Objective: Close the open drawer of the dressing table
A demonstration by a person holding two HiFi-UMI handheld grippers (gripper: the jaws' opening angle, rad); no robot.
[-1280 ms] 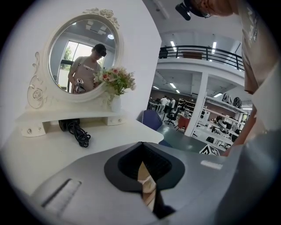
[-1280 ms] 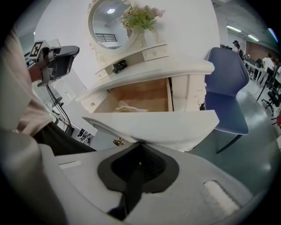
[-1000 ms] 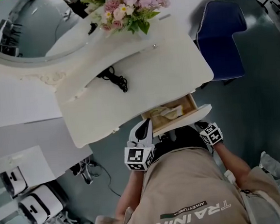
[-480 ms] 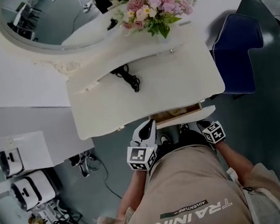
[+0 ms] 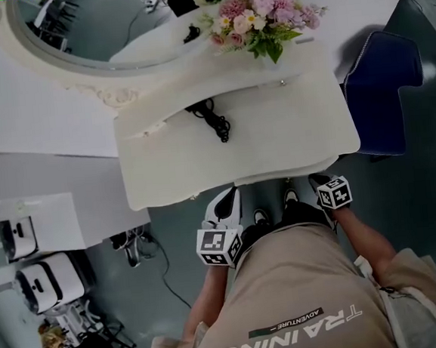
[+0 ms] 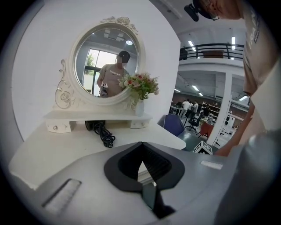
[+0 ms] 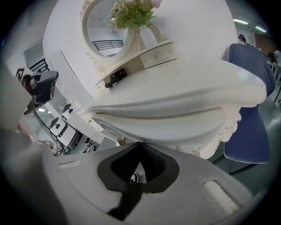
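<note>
The cream dressing table (image 5: 276, 145) stands in front of me, and in the head view no drawer shows past its front edge. In the right gripper view the carved drawer front (image 7: 175, 127) with a brass knob (image 7: 122, 141) lies flush under the tabletop (image 7: 184, 79). My left gripper (image 5: 229, 193) is at the table's front edge, left of centre, with its jaws shut and nothing between them. My right gripper (image 5: 318, 178) is at the same edge further right, also shut and empty. The left gripper (image 6: 141, 143) looks over the tabletop (image 6: 66, 149); the right gripper (image 7: 140, 143) points just below the drawer front.
A round mirror (image 5: 91, 29), a vase of pink flowers (image 5: 261, 18) and a black coiled cable (image 5: 213, 117) are on the table. A blue chair (image 5: 381, 91) stands to the right. White machines (image 5: 41, 279) and cables lie on the floor at left.
The drawer, open with cloth showing a second ago, has slid in under the tabletop and no longer sticks out. Both grippers followed it forward to the table's edge.
</note>
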